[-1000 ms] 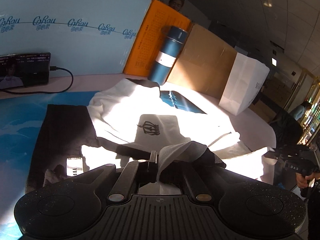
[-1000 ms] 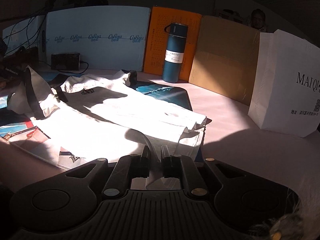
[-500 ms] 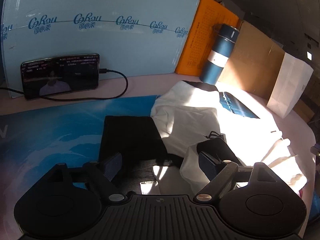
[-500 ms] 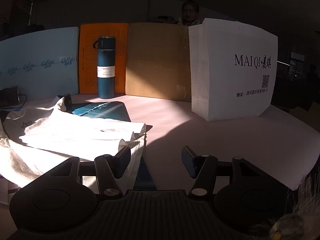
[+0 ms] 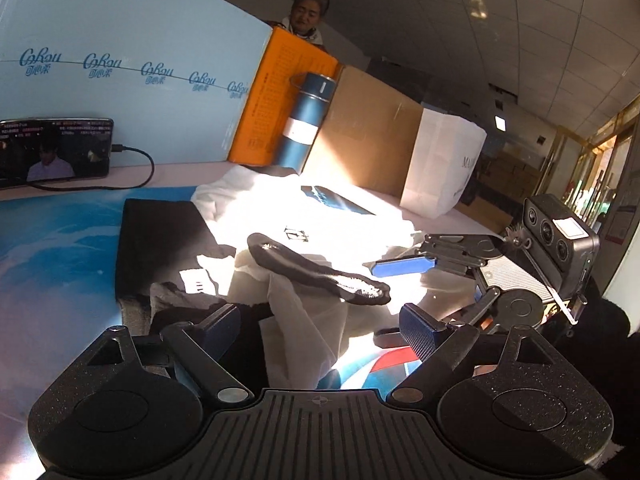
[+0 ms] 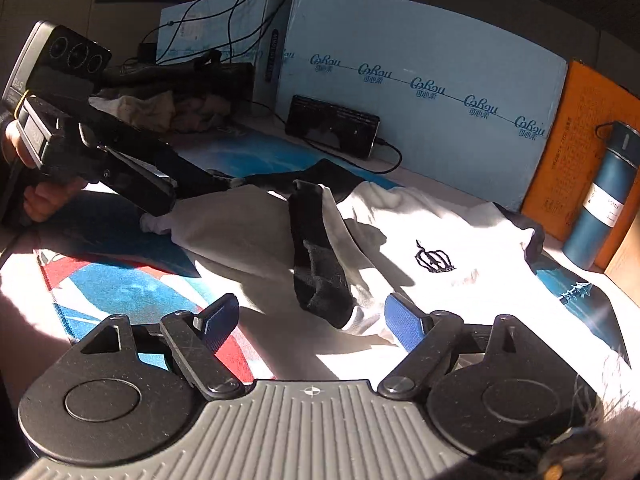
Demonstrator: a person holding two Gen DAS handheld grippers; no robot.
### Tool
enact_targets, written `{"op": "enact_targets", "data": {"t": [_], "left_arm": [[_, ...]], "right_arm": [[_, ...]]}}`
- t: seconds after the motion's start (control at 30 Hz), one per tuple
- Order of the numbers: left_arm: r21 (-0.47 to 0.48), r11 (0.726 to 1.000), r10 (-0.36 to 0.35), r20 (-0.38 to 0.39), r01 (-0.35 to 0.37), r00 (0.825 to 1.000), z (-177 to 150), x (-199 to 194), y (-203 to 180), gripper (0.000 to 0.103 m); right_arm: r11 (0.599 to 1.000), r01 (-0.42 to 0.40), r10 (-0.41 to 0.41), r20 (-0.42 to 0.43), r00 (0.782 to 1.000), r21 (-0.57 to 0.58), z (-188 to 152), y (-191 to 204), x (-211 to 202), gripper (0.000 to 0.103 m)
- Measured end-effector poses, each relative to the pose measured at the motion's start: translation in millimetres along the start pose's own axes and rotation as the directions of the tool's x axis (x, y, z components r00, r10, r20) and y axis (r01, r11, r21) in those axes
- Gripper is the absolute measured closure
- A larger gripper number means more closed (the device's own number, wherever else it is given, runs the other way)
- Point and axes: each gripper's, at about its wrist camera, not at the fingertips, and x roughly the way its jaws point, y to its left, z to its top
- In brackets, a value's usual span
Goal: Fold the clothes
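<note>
Both grippers now stand wide apart with nothing between their fingers. A second ago each was pinched shut on a fold of the white T-shirt (image 6: 432, 236); half a second ago they had already sprung open, and they stay open here. The left gripper (image 5: 320, 326) hovers over the shirt's near, crumpled edge, where a black ribbed cuff (image 5: 316, 270) now lies flipped across the white cloth. The right gripper (image 6: 310, 318) has swung round from facing the white paper bag (image 5: 440, 172) to looking back over the shirt, and the cuff sits just ahead of its fingers. The shirt lies spread on the blue mat (image 6: 120, 284), crown logo (image 6: 434, 258) up, partly in hard sunlight. The blue flask (image 6: 604, 196) stands against the orange board (image 6: 576, 148) behind it, and a phone (image 5: 52, 152) leans on the pale blue panel (image 5: 132, 92).
</note>
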Motion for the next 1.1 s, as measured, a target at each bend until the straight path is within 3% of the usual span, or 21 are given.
{"op": "enact_targets", "data": {"t": [0.03, 0.07, 0.1, 0.27, 0.33, 0.37, 0.47, 0.5, 0.57, 0.63, 0.77, 0.8, 0.87, 1.0, 1.1], "left_arm": [[-0.020, 1.000, 0.010, -0.009, -0.011, 1.000, 0, 2, 3, 0.047], [-0.041, 0.999, 0.019, -0.018, -0.020, 1.000, -1, 4, 5, 0.069], [-0.055, 0.998, 0.028, -0.022, -0.029, 0.999, -1, 4, 7, 0.097], [-0.082, 0.994, 0.068, -0.021, -0.069, 0.997, -5, 0, 13, 0.096], [-0.090, 0.992, 0.084, -0.020, -0.085, 0.996, -7, -2, 15, 0.096], [-0.099, 0.991, 0.090, -0.020, -0.092, 0.996, -7, -2, 16, 0.096], [-0.120, 0.988, 0.098, -0.021, -0.100, 0.995, -7, -2, 20, 0.096], [-0.120, 0.988, 0.100, -0.022, -0.102, 0.995, -7, -2, 20, 0.095], [-0.118, 0.987, 0.106, -0.023, -0.108, 0.994, -7, -2, 20, 0.093], [-0.119, 0.986, 0.114, -0.017, -0.115, 0.993, -7, -3, 19, 0.092], [-0.100, 0.987, 0.128, 0.015, -0.126, 0.992, -7, -8, 14, 0.091], [-0.097, 0.988, 0.124, 0.019, -0.121, 0.992, -7, -8, 13, 0.091], [-0.092, 0.989, 0.114, 0.018, -0.112, 0.993, -7, -8, 11, 0.085], [-0.089, 0.991, 0.101, 0.006, -0.100, 0.995, -7, -5, 10, 0.083], [-0.121, 0.987, 0.106, -0.007, -0.106, 0.994, -7, -4, 15, 0.083]], "right_arm": [[1.000, -0.004, 0.004, -0.008, 1.000, 0.016, 3, -3, 6, 0.057], [0.999, 0.012, -0.012, -0.001, 1.000, 0.047, 5, -9, 8, 0.081], [0.996, 0.039, -0.040, 0.015, 0.999, 0.086, 6, -17, 9, 0.083], [0.951, 0.225, -0.233, 0.013, 0.972, 0.214, 13, -50, 20, 0.084], [0.888, 0.377, -0.385, -0.023, 0.923, 0.263, 16, -62, 29, 0.072], [0.847, 0.444, -0.453, -0.042, 0.891, 0.293, 17, -68, 30, 0.056], [0.758, 0.489, -0.530, -0.029, 0.847, 0.431, 12, -77, 8, 0.045], [0.727, 0.494, -0.551, -0.024, 0.834, 0.477, 10, -79, -1, 0.034], [0.643, 0.490, -0.612, 0.011, 0.791, 0.589, 1, -70, -35, 0.020], [0.559, 0.462, -0.658, 0.029, 0.752, 0.689, -12, -54, -71, 0.014], [0.295, 0.434, -0.706, -0.112, 0.700, 0.851, -60, -30, -133, 0.005], [0.239, 0.425, -0.698, -0.150, 0.700, 0.873, -73, -27, -144, 0.005], [0.176, 0.377, -0.670, -0.170, 0.722, 0.909, -94, -27, -161, 0.005], [0.134, 0.162, -0.653, -0.035, 0.757, 0.978, -125, -33, -177, 0.005], [0.104, 0.113, -0.669, -0.015, 0.743, 0.988, -132, -42, -175, 0.005]]}}
